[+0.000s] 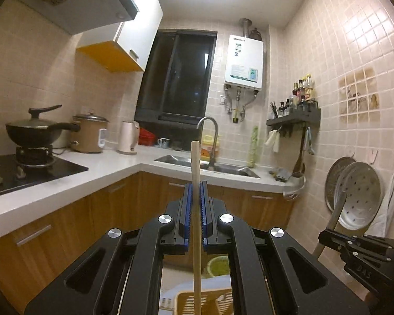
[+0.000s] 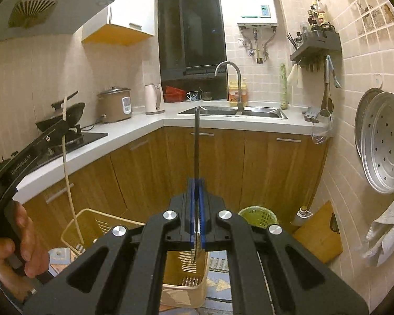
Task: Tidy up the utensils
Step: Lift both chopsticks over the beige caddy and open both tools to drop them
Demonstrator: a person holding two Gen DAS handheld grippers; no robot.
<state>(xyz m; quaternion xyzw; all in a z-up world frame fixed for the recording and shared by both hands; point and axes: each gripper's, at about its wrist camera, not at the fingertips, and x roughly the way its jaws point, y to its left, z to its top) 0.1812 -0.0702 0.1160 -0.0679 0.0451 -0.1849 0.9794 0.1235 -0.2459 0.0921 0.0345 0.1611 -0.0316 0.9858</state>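
Observation:
My left gripper (image 1: 196, 183) is shut on a pale wooden chopstick (image 1: 195, 162) that stands upright through the jaws; its lower end hangs toward a yellow slotted basket (image 1: 189, 300). My right gripper (image 2: 196, 181) is shut on a metal spoon (image 2: 196, 141), handle pointing up, bowl hanging below the jaws over the same yellow basket (image 2: 92, 218). In the right wrist view the left gripper (image 2: 63, 124) shows at the left with the chopstick (image 2: 67, 173) reaching down into the basket. The right gripper shows at the lower right of the left wrist view (image 1: 354, 244).
A white L-shaped counter (image 2: 134, 131) carries a stove with a wok (image 1: 36, 131), rice cooker (image 1: 89, 134), kettle (image 1: 128, 137) and sink (image 2: 233, 111). Wooden cabinets run below. Steamer trays (image 2: 386, 141) hang on the right wall. A green bin (image 2: 257, 216) and a cutting board (image 2: 317, 233) stand on the floor.

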